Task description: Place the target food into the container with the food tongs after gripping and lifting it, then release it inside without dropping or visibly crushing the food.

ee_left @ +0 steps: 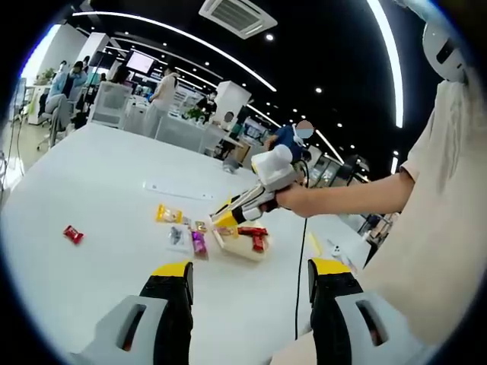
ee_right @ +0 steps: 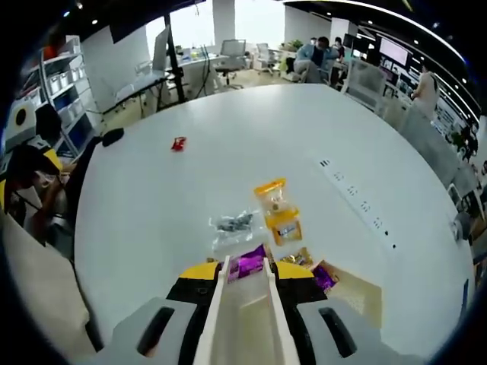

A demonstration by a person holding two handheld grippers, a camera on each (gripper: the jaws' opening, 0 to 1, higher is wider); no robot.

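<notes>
Right gripper [ee_right: 247, 285] holds a pair of cream food tongs [ee_right: 243, 304], arms running forward along the gripper's axis. The tongs look apart at the tips, with a purple-wrapped snack [ee_right: 249, 264] sitting right at or between them; whether they're touching it or clamped on it I cannot tell. The gripper's own jaws press on the tong arms from both sides.

In the left gripper view the right gripper [ee_left: 262, 194] reaches in from the right, hand [ee_left: 293, 199] wrapped round it, tong tips pointing down over the snack pile.

Landmark is the container [ee_left: 247, 247], a shallow pale tray on the white desk [ee_left: 106, 198]. It already has a red packet [ee_left: 255, 236] inside. The purple snack [ee_left: 198, 243] lies just beside the container's left edge in this view, on the desk, not in it. A clear packet [ee_right: 232, 223] and a yellow packet [ee_right: 278, 213] lie just beyond the purple one, further from the container. A small red candy [ee_left: 73, 234] sits well apart, far off on the desk.

Key relation: purple snack is dead ahead of the tong tips, long axis roughly across them; the container [ee_right: 358, 293] lies to the right of the tips, near. Right gripper is much the nearer.

Left gripper [ee_left: 251, 285] hangs back with jaws wide apart, nothing between them.
</notes>
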